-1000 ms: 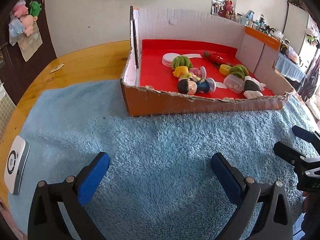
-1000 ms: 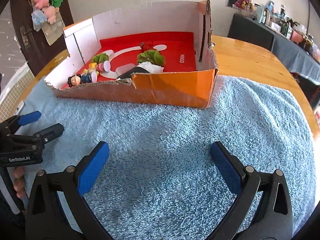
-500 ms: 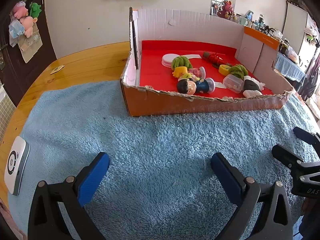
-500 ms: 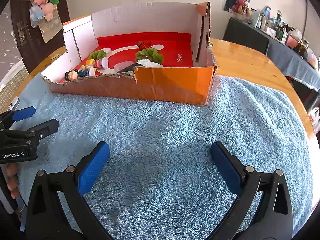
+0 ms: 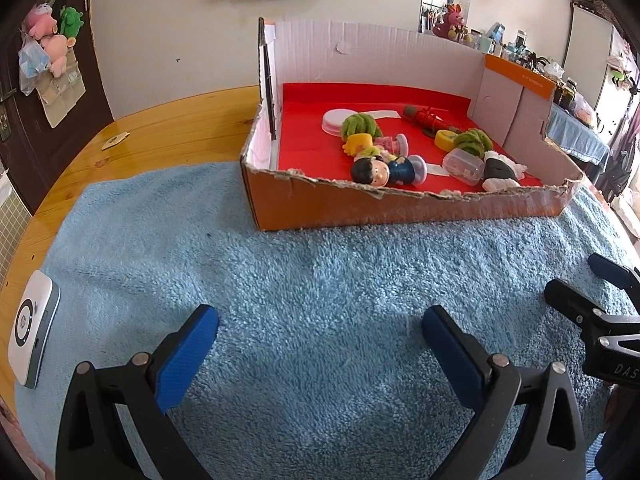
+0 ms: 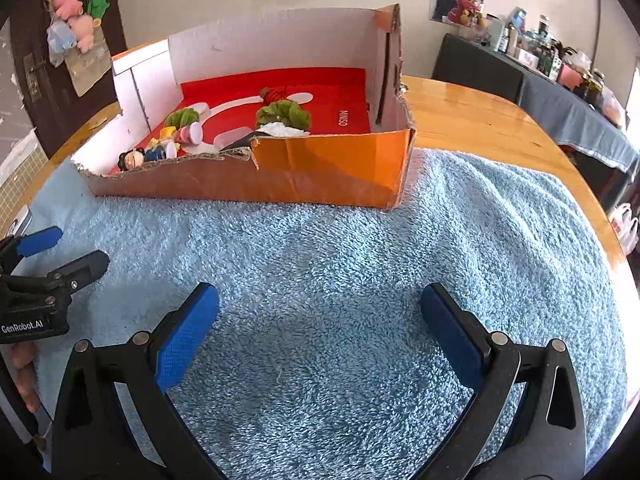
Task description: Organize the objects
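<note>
Since every small toy in sight already lies inside the cardboard box, on its red liner, the sorting looks finished or close to it: a boy figurine near the torn front wall, green knitted pieces and a clear plastic case behind. Both the left gripper and the right gripper hover wide apart, holding nothing, over bare blue towel (nothing loose remains there). Any next move would likely mean setting the grippers down. A white device rests at the towel's edge on the round wooden table; plush toys hang on the door.
</note>
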`<state>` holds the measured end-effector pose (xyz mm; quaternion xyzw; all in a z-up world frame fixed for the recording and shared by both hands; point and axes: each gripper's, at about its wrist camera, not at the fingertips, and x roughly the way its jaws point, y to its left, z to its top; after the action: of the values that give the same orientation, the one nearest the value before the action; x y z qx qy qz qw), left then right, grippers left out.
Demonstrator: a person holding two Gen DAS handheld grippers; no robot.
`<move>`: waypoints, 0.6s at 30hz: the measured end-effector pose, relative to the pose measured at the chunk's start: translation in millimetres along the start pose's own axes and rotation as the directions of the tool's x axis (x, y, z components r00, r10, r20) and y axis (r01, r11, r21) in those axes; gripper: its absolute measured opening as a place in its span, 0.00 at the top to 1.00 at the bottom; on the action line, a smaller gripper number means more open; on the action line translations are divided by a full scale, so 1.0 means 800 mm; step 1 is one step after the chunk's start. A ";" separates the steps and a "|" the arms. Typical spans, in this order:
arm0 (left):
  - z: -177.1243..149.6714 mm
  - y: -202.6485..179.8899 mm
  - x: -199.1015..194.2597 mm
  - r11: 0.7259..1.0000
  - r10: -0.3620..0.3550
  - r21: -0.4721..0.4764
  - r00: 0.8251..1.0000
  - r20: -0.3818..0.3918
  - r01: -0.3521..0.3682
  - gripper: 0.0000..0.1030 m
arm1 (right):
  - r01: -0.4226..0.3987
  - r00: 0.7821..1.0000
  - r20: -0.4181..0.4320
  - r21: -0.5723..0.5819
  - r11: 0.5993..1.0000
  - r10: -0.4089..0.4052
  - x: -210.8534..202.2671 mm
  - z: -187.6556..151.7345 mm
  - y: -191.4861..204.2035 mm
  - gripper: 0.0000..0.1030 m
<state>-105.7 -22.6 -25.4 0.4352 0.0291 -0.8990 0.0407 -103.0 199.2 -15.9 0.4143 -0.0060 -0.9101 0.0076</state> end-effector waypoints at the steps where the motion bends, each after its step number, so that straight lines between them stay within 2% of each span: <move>1: 0.000 0.000 0.000 1.000 0.000 0.000 1.000 0.000 0.000 0.00 | 0.016 1.000 -0.001 -0.001 1.000 -0.016 0.000 0.000 0.003 0.00; 18: 0.001 -0.001 0.002 1.000 -0.001 0.002 1.000 -0.001 0.001 0.00 | 0.026 1.000 -0.006 -0.011 1.000 -0.026 0.001 0.000 0.006 0.00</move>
<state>-107.1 -22.1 -26.3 0.4357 0.0284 -0.8988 0.0398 -103.4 194.8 -16.9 0.4172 0.0044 -0.9088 -0.0019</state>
